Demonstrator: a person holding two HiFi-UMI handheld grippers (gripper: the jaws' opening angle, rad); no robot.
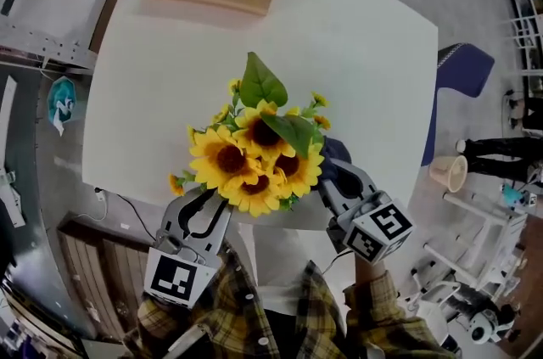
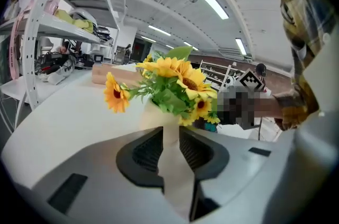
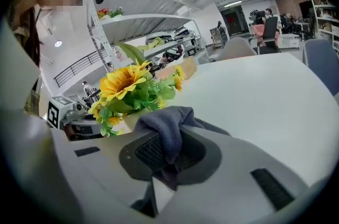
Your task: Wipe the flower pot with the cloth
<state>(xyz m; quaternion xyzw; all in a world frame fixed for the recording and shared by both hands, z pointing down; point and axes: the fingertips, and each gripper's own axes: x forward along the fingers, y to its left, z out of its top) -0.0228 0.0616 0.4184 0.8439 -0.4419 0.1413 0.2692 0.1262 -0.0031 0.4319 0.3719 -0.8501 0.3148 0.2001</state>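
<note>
The flower pot [image 2: 154, 116] stands near the 6 o'clock edge of the white table [image 1: 356, 52]. From above it is almost wholly hidden under its sunflowers [image 1: 250, 158]. The step, as I judge it, is to bring both tools onto the pot, one to steady it and one to rub.

My right hand-held gripper [image 3: 169, 146] is clamped on the dark blue cloth [image 3: 164, 122], which bunches out over the jaw tips. For a good wipe I want that loose wad to meet the cream wall first, not the hard jaws. It should go in under the leaves, with light pressure and strokes that follow the curve.

My left hand-held gripper [image 2: 170, 133] has its jaws only a narrow gap apart. They press on nothing that I can see, and the pot shows through the gap. That gap looks too small for the pot's body, so I should spread it or take the rim. The pot sits close to the table's edge, and a push from the cloth side could slide or tip it.

The left tool comes in from 7 o'clock of the bouquet and the right from 4 o'clock. Both angle down a little and converge on the pot, marker cubes toward me.
</note>
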